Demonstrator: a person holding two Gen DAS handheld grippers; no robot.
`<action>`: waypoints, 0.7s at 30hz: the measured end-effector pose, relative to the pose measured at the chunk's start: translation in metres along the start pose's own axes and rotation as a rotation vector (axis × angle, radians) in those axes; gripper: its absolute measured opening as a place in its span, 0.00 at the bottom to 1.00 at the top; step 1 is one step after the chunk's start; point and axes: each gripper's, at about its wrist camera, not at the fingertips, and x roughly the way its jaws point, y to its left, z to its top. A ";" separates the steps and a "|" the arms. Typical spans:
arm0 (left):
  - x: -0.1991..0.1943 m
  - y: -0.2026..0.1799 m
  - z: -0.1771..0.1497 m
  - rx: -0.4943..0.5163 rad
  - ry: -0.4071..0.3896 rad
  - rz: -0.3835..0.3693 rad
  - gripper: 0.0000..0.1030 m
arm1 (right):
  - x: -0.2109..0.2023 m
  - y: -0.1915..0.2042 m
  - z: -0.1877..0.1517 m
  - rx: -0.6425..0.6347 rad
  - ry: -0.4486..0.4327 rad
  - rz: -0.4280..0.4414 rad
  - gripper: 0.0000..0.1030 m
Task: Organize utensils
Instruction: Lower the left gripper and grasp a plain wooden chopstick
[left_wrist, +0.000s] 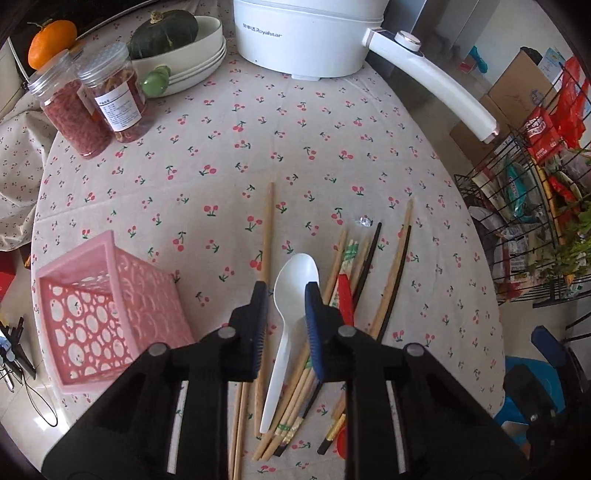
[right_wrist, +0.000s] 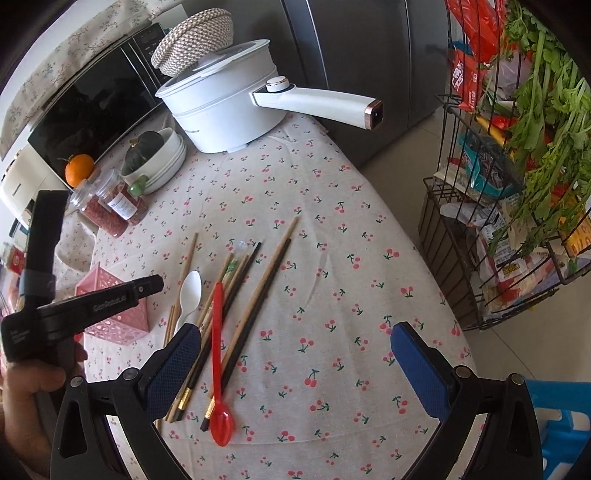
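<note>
A white plastic spoon (left_wrist: 295, 273) lies on the cherry-print cloth among several wooden and dark chopsticks (left_wrist: 391, 273). My left gripper (left_wrist: 286, 291) points steeply down over the spoon's neck. Its jaws stand narrowly open, with a strip of cloth showing beside the left pad. In the right wrist view the left gripper (right_wrist: 159, 282) hangs clear of the white spoon (right_wrist: 192, 290), above the pink basket (right_wrist: 122, 328). A long red spoon (right_wrist: 218, 350) lies across the chopsticks (right_wrist: 258, 291). My right gripper (right_wrist: 295, 328) is wide open and empty over the cloth. The pink perforated basket (left_wrist: 74, 254) stands left of the utensils.
A white electric pot (left_wrist: 306, 37) with a long handle stands at the back. Two clear jars (left_wrist: 92, 107), stacked bowls holding a green squash (left_wrist: 177, 44) and an orange sit back left. A wire rack (right_wrist: 454, 258) of packets and greens stands off the table's right edge.
</note>
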 end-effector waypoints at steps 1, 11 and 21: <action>0.008 0.000 0.004 -0.008 0.009 0.011 0.16 | 0.002 -0.001 0.000 -0.002 0.007 0.003 1.00; 0.056 0.005 0.024 -0.058 0.075 0.097 0.11 | 0.007 0.002 0.003 -0.025 0.025 0.018 1.00; 0.043 0.005 0.022 -0.022 0.030 0.059 0.07 | 0.016 0.006 0.003 -0.033 0.049 0.020 1.00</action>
